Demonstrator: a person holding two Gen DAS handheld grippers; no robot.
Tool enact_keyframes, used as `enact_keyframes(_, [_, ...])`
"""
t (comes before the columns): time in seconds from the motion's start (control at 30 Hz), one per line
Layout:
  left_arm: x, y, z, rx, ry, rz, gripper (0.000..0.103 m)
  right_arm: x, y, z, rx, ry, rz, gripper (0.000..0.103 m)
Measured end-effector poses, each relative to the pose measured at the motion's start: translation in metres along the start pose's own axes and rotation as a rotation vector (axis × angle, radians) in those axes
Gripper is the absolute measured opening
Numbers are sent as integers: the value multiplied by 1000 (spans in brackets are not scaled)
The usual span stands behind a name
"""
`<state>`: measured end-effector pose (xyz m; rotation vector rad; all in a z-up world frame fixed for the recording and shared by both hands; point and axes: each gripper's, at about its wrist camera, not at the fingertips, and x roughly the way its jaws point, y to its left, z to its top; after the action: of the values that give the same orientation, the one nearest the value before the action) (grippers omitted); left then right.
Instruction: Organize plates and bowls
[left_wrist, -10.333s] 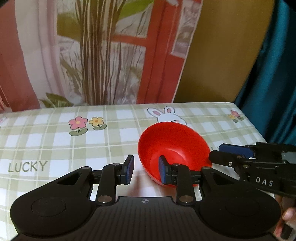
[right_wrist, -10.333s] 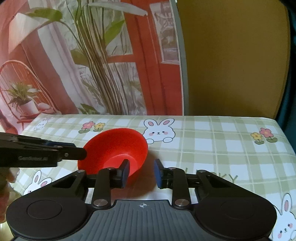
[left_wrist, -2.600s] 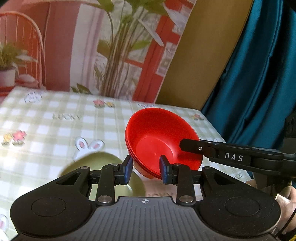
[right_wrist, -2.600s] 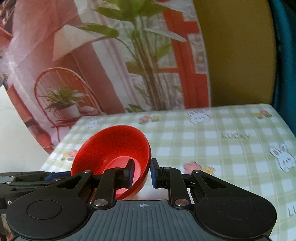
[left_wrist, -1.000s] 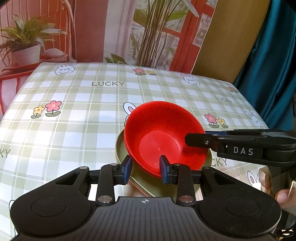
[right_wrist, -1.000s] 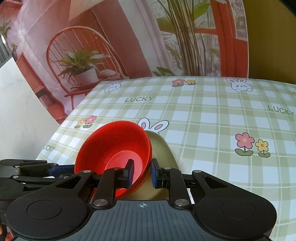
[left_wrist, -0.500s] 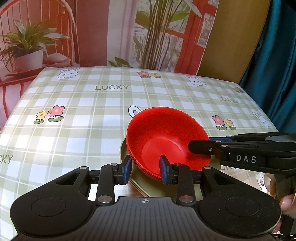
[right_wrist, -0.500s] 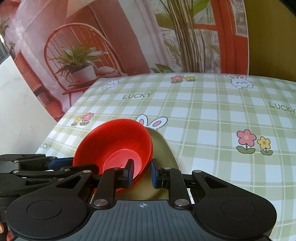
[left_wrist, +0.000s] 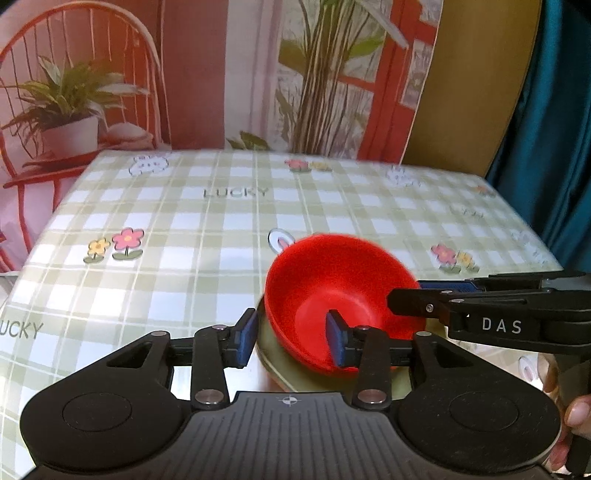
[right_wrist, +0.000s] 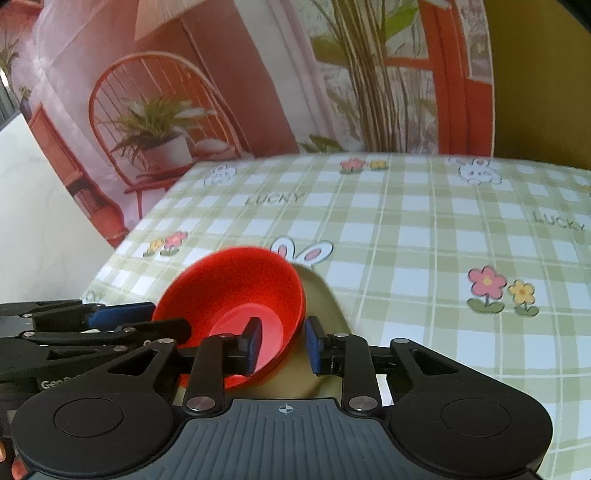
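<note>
While the left wrist view looks down over a green checked tablecloth printed with flowers, rabbits and the word LUCKY, the left gripper straddles the near rim of a stack of red bowls: its right pad sits inside the bowl, its left pad stands outside the wall with a clear gap, so the jaws, which have just been opening, are parted and no longer pinch the rim. Under the bowls, partly hidden, lies an olive-green plate, showing just beyond the left pad and below the bowls. From the right side of this view the right gripper reaches in to the bowls' far rim, with a fingertip of the person's hand at the frame edge. In the right wrist view, the right gripper likewise brackets the bowls' rim, left pad inside, right pad outside and slightly off the wall; its jaws have also just been widening and stand loose around the rim. The plate shows beyond the right pad, and the left gripper enters from the left.
</note>
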<state>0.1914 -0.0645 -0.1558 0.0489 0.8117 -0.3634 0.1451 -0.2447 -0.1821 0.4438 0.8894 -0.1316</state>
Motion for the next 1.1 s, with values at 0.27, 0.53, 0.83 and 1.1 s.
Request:
enact_keyframes(0.27, [-34,-4,22,6,-123,78,67,-34,3,20,-28,-104,-18,39])
enact_keyframes(0.53, [-86,-10,43,14,-284,145,81,-79,12,41,-76,-218,-39,67])
enact_keyframes(0.83, [-134,-32,54,49,-415,252,90,-128,20,57,-115,-293,-57,103])
enact_keyframes(1.1, [-166,-33,57,-2,-457,216,91,-157,30,60,-120,-319,-69,103])
